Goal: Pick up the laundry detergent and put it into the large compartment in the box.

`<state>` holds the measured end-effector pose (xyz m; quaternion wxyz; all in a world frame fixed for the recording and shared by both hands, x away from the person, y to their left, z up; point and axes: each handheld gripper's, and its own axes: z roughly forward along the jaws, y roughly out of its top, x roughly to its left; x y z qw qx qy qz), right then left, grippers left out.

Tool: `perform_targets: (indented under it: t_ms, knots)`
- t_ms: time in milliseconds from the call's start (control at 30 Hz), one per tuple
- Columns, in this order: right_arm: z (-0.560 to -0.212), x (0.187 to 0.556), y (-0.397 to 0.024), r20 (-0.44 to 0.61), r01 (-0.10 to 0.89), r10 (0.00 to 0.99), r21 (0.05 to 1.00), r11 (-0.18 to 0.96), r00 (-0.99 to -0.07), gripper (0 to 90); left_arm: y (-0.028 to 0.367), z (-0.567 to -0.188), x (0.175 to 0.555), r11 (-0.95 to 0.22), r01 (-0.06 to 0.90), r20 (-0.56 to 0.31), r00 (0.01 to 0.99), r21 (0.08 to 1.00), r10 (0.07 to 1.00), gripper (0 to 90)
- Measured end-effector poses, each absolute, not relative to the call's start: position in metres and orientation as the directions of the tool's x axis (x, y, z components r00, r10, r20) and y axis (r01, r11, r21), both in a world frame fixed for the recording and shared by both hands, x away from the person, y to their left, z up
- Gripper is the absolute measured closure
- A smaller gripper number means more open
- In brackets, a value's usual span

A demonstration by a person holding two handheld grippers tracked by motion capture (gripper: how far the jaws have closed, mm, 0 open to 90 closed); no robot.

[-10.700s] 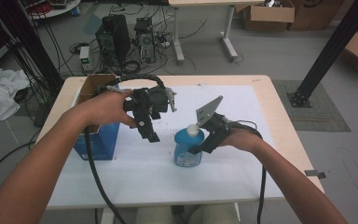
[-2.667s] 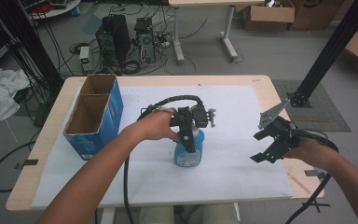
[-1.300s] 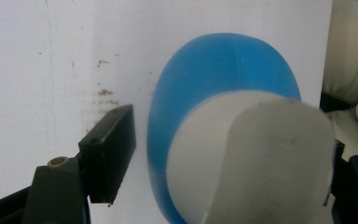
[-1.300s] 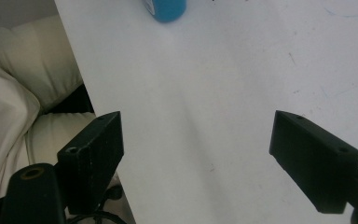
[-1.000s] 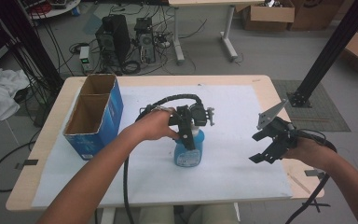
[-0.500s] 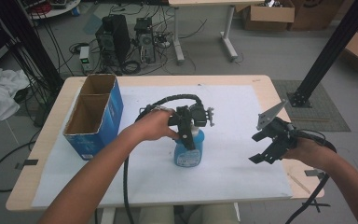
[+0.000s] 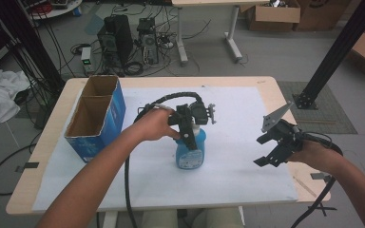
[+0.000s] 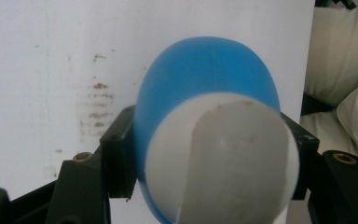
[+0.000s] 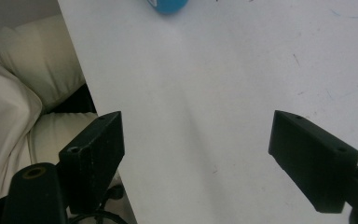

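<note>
1. The left gripper (image 7: 188, 135) has just closed its jaws from above on the white cap (image 8: 221, 158) of the blue bottle (image 7: 190, 153).
2. The bottle stands upright mid-table on the white sheet (image 7: 228, 118).
3. The right gripper (image 7: 272, 149) hovers wide open, holding nothing, well apart.
4. A blue cardboard box (image 7: 96, 118) stands near the table's left edge.

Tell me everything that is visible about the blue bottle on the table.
The blue bottle stands upright on the white sheet near the middle of the table, apart from the blue box. Its body looks like translucent blue plastic, with a pale label on the front and a white cap. The left gripper comes from above, its jaws shut on the top part on both sides.
</note>
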<state>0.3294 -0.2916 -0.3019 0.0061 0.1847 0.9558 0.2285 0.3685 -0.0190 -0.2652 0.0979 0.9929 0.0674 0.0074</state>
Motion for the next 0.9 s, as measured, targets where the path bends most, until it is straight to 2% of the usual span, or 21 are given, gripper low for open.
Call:
perform_targets:
  t_ms: [167, 400, 567, 900]
  knots:
    - [-0.304, 0.330, -0.291, 0.075, 0.347, 0.352, 0.440, 0.828, -0.933, 18.1, -0.008, -0.232, 0.368, -0.954, 0.202, 0.037, 0.976, 0.221, 0.216, 37.9]
    - [-0.304, 0.332, -0.287, 0.072, 0.334, 0.338, 0.443, 0.832, -0.938, 18.2, 0.009, -0.176, 0.374, -0.904, 0.340, 0.093, 0.923, 0.259, 0.374, 37.9]
    - [-0.301, 0.333, -0.284, 0.069, 0.323, 0.327, 0.443, 0.837, -0.943, 18.2, 0.023, -0.147, 0.380, -0.856, 0.422, 0.101, 0.878, 0.300, 0.468, 37.9]
    - [-0.299, 0.336, -0.280, 0.072, 0.308, 0.310, 0.445, 0.841, -0.948, 18.1, 0.059, -0.099, 0.385, -0.708, 0.625, 0.110, 0.719, 0.328, 0.686, 37.9]
